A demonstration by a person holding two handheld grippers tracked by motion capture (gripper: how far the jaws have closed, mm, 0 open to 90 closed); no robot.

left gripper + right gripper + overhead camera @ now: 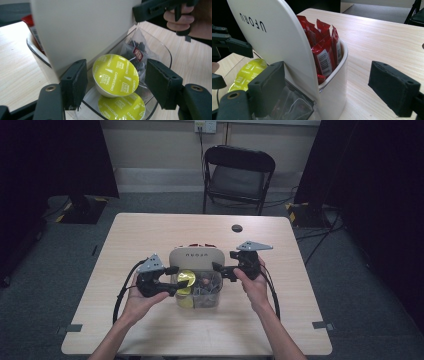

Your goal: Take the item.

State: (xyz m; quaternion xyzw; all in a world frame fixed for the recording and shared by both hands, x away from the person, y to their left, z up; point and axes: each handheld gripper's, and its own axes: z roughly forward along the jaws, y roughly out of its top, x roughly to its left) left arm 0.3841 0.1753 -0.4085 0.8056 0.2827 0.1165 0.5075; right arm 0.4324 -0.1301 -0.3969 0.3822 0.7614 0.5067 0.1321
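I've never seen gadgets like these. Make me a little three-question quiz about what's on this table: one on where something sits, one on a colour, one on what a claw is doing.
1. Where are the red sachets?
A. In the white compartment behind the upright lid
B. Loose on the table
C. On the chair

2. What colour is the foil top of the capsule between the left claw's jaws?
A. Red
B. Yellow-green
C. Blue

3. How does the right claw stand?
A. Shut on a sachet
B. Shut on the lid
C. Open, jaws on either side of the organiser's wall

Answers:
1 A, since the right gripper view shows them standing upright inside the white tub.
2 B, as the lid printed "cappuccino" is yellow-green.
3 C, because a wide gap shows between its jaws.
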